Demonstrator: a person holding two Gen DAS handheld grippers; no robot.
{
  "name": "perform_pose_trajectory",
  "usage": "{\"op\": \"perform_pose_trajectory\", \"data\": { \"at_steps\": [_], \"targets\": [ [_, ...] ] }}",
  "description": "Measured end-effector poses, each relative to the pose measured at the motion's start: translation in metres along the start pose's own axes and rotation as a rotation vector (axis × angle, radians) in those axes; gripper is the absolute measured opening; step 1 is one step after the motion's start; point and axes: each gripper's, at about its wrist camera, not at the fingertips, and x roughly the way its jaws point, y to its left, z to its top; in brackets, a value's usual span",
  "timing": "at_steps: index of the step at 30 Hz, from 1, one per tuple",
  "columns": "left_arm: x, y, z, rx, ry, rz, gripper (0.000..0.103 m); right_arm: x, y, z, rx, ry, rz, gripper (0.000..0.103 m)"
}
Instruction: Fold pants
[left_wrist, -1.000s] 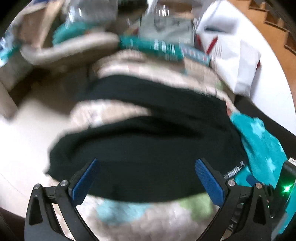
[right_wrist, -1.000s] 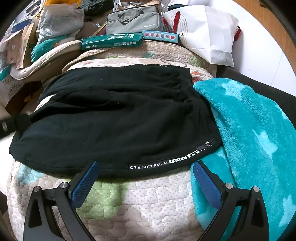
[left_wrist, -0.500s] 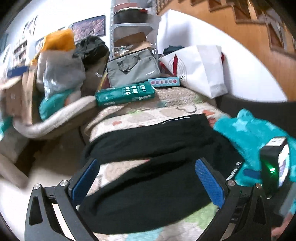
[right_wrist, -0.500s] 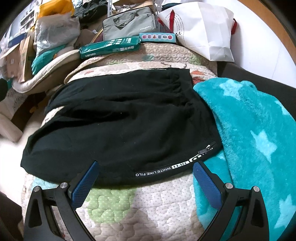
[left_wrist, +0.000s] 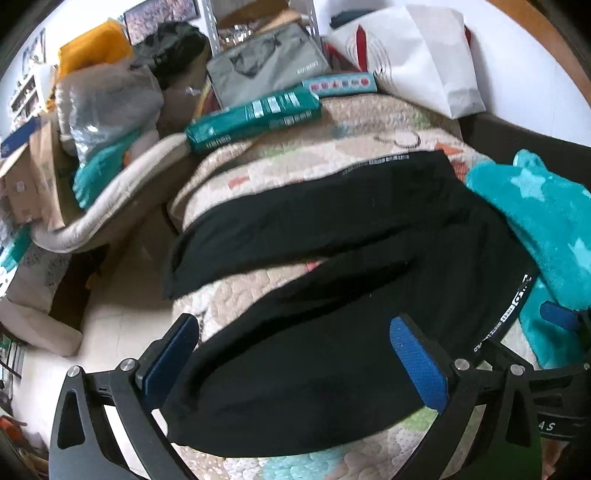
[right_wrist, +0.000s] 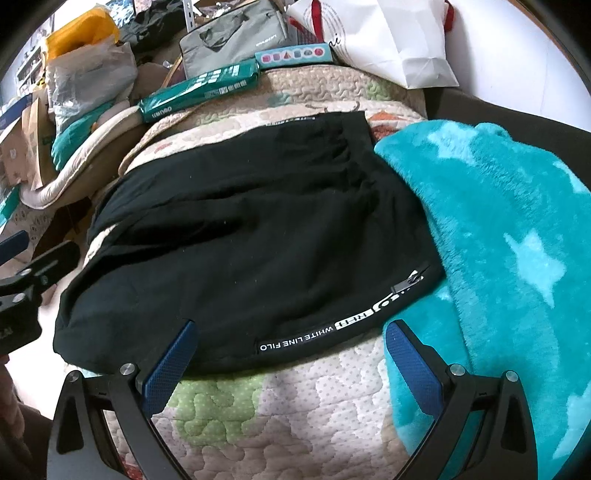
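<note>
Your left claw (left_wrist: 295, 365) stands with its two blue-padded fingers (left_wrist: 419, 365) wide apart and nothing between them, poised over the nearer leg of the black pants (left_wrist: 332, 295). Your right claw (right_wrist: 291, 365) is likewise spread and empty, set at the near edge of the pants (right_wrist: 258, 229), just below the white lettered stripe (right_wrist: 332, 328) that reads "WHITE LINE FILO".

The pants lie spread on a quilted bedspread (right_wrist: 258, 406) with a pastel patchwork pattern. In the left wrist view the two legs part toward the left, showing a wedge of quilt between them, and their ends hang over the left edge of the quilt. The waistband end lies to the right, touching a teal star-patterned fleece blanket (right_wrist: 498, 258) that lies beside the pants. A zip pull (right_wrist: 406, 282) shows near the right end of the lettered stripe.

At the far edge of the quilt lie a long green box (right_wrist: 201, 90) and a smaller light-blue box (right_wrist: 293, 55) with coloured shapes on it. Behind them stand a grey laptop bag (right_wrist: 236, 31) and a white paper bag (right_wrist: 391, 40) with red handles. To the left are a clear plastic bag (left_wrist: 107, 107) and cardboard boxes (left_wrist: 33, 177). Your right claw's frame (left_wrist: 554, 373) shows at the right edge of the left wrist view.
</note>
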Motion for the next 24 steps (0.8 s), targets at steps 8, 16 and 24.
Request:
{"op": "perform_pose_trajectory", "data": {
  "at_steps": [8, 16, 24],
  "targets": [
    [0.038, 0.042, 0.010, -0.133, 0.097, -0.091, 0.103, 0.005, 0.006, 0.004, -0.066, 0.007, -0.027, 0.103],
    [0.068, 0.122, 0.027, -0.305, 0.078, -0.085, 0.103, -0.007, 0.022, 0.041, -0.206, 0.012, -0.028, 0.103],
    [0.081, 0.139, 0.040, -0.306, 0.071, -0.087, 0.103, 0.015, 0.035, 0.111, -0.267, 0.030, -0.003, 0.103]
  ]
}}
